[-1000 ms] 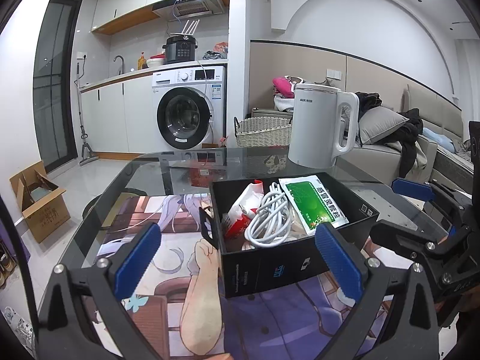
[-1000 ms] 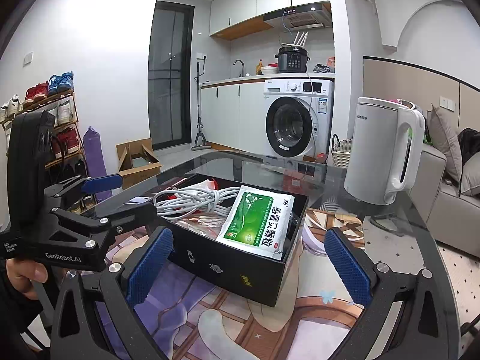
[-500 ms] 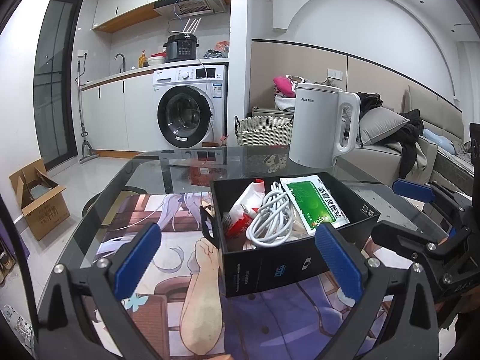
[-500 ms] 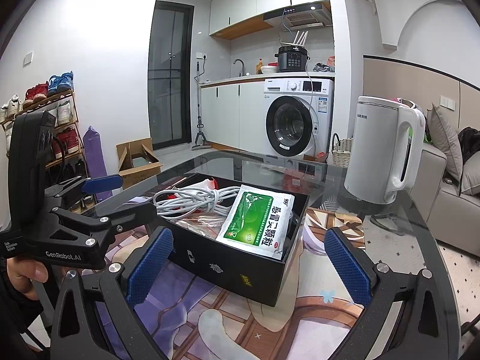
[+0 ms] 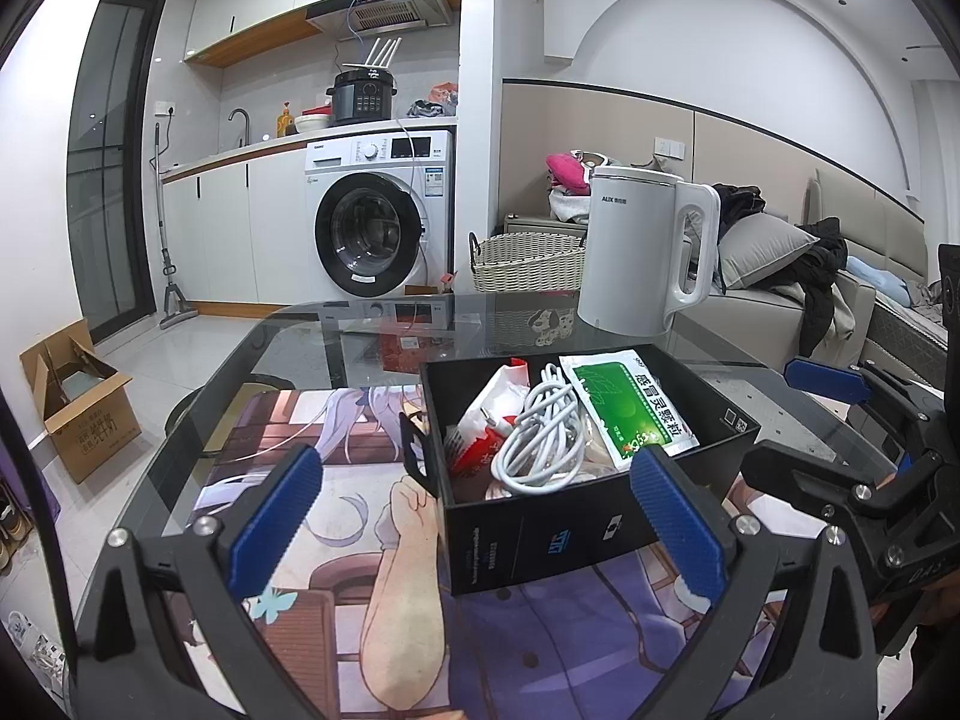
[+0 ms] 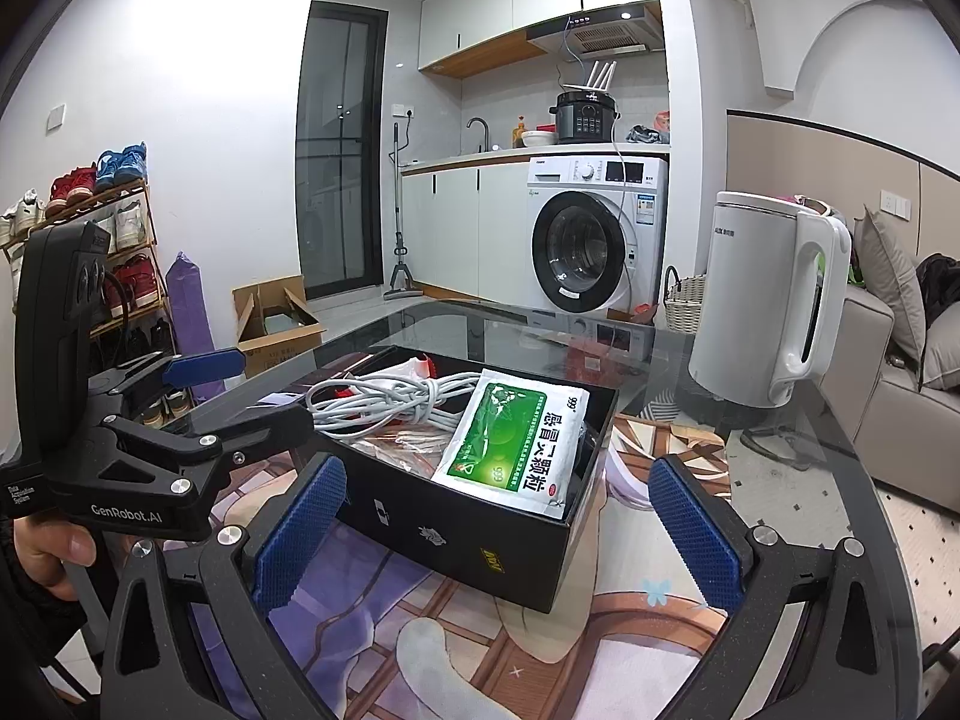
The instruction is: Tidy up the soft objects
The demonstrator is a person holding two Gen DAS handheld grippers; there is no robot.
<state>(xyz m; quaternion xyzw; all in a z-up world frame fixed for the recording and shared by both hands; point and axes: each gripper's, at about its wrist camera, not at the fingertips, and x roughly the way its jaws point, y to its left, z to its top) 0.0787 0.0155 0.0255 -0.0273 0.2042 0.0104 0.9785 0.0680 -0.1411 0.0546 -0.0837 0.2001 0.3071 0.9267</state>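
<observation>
Two tools — left tool [image 5: 480, 510], right tool [image 6: 492, 528] — level, jaws spread.

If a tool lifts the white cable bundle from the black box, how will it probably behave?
The white cable bundle looks loosely coiled, so it would probably sag and loosen. It seems light. Its loops lie over the red-and-white packet, so they might drag that along inside the black box.

box [image 5: 576, 534] top open; kettle [image 5: 645, 258] stands behind it.

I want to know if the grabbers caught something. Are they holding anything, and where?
Nothing. The left gripper and right gripper are both open and empty, short of the black box.
</observation>
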